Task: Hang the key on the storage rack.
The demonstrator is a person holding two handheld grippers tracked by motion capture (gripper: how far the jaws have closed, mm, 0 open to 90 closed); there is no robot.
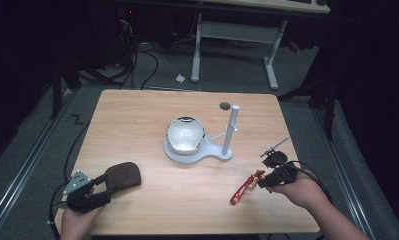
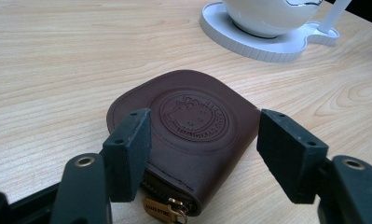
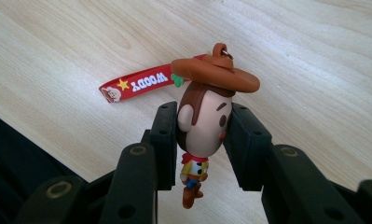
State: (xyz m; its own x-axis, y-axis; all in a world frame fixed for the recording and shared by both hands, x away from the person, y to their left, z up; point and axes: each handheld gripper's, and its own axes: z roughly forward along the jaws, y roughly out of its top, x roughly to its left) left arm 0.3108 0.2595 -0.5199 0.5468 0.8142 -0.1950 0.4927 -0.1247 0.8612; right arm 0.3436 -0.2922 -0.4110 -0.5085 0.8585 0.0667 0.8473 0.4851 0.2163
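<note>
A brown leather pouch (image 1: pixel 122 175) (image 2: pixel 193 130) with an embossed round emblem and a brass zip pull lies at the table's front left. My left gripper (image 1: pixel 103 186) (image 2: pixel 202 149) is open, its jaws on either side of the pouch's near end, not pressing it. At the front right, my right gripper (image 1: pixel 261 181) (image 3: pixel 201 135) is shut on the head of a small cowboy figure keychain (image 3: pixel 204 116). Its red strap (image 1: pixel 243 190) (image 3: pixel 134 86) trails onto the table.
A white bowl (image 1: pixel 185 134) sits on a white flat base (image 1: pixel 204 154) with an upright post (image 1: pixel 230 129) at the table's middle. A dark round hole (image 1: pixel 225 106) marks the far table edge. Desk legs and cables stand on the floor beyond.
</note>
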